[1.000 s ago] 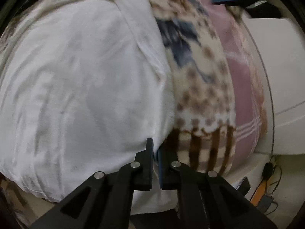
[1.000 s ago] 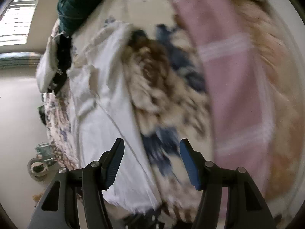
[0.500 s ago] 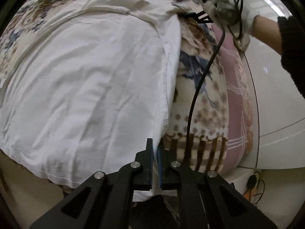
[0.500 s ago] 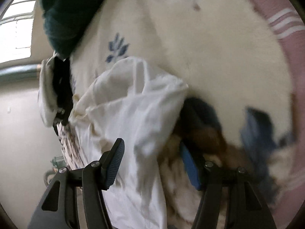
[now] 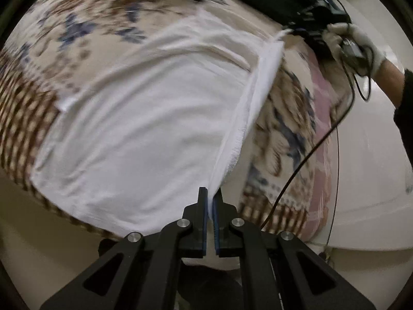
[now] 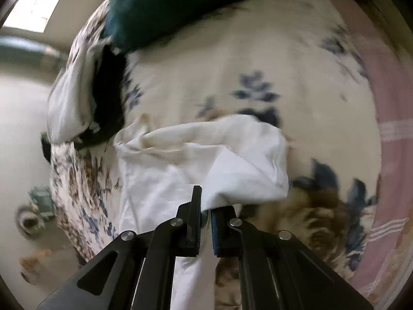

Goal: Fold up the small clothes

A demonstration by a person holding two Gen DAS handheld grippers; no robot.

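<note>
A white garment (image 5: pixel 144 118) lies spread on a floral blanket (image 5: pixel 77 31). My left gripper (image 5: pixel 210 206) is shut on its near right edge and lifts that edge into a taut ridge. In the right wrist view my right gripper (image 6: pixel 205 211) is shut on a far corner of the same white garment (image 6: pixel 232 160), which is raised and folded over. From the left wrist view the right gripper (image 5: pixel 299 29) shows at the garment's far right corner, held by a gloved hand (image 5: pixel 353 46).
A dark teal cloth (image 6: pixel 180 7) lies at the far end of the blanket. A black and white pile of clothes (image 6: pixel 85 98) sits at the blanket's left edge. A pink striped sheet (image 6: pixel 392 129) lies along the right. A black cable (image 5: pixel 304 160) hangs across the blanket.
My right gripper has closed on the garment's far corner; it was open before. The garment's right edge is now lifted between both grippers. The left gripper has stayed shut.
</note>
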